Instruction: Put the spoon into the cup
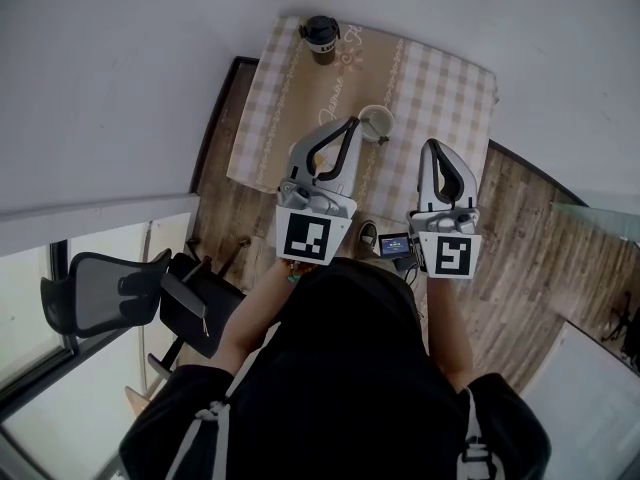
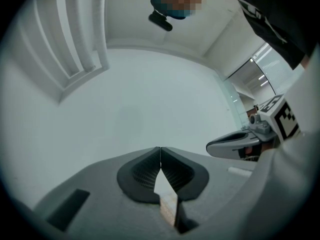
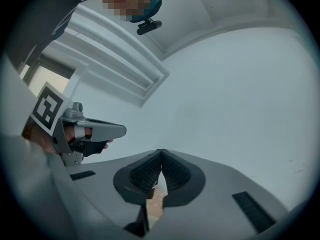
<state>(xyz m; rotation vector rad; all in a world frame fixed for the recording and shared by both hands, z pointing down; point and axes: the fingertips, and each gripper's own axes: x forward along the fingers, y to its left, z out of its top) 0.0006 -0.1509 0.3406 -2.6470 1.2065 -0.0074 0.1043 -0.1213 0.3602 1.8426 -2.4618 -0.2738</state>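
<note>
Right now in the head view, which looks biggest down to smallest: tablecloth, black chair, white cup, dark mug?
Biggest first:
checked tablecloth
black chair
white cup and dark mug, too alike to rank

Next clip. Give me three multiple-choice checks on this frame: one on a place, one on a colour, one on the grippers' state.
1. Where does the dark travel mug stand?
A) at the far end of the checked cloth
B) on a shelf
C) inside a sink

2. What colour is the cup nearest the grippers?
A) red
B) white
C) black

3. How do the jaws of the left gripper and the right gripper stand?
A) both shut, nothing between
B) both wide open
C) left open, right shut

Answers:
1 A: the head view shows the mug on the cloth's far end.
2 B: the cup by the left gripper's tip is plainly white.
3 A: in each gripper view the pads meet with nothing between them.
</note>
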